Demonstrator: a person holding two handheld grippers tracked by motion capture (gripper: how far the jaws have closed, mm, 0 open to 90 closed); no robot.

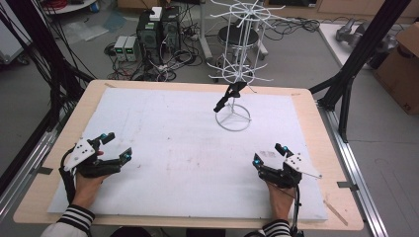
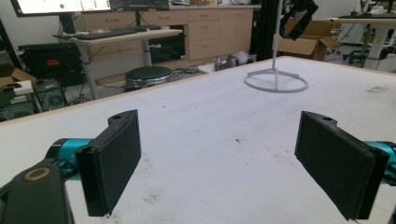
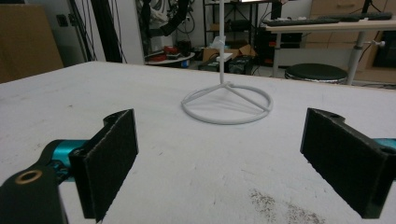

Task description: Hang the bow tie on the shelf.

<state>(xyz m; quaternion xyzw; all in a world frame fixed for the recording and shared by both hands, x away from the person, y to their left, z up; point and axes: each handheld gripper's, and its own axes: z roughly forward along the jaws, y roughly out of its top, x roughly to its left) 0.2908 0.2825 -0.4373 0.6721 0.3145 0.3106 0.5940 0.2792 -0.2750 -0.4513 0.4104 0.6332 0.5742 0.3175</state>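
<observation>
Matte white sheet (image 1: pixel 173 148) over a pale wooden table (image 1: pixel 316 128), faintly smudged. Upper centre: thin white wire rack (image 1: pixel 236 74) on a ring base, dark object (image 1: pixel 228 96) hanging from it. Lower left, left gripper (image 1: pixel 116 146) spread wide, empty. Lower right, right gripper (image 1: pixel 268 154) likewise wide, touching nothing.

A grey floor (image 1: pixel 296 54) strewn with cables (image 1: pixel 163 61) holds computer towers (image 1: pixel 158 29), a black stool (image 1: pixel 237 35) and cardboard boxes (image 1: pixel 402 69).

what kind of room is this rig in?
Likely a robotics lab or workshop: desktop computers and tangled cables on the floor, desk with keyboard and monitor, black frame struts around the table.
</observation>
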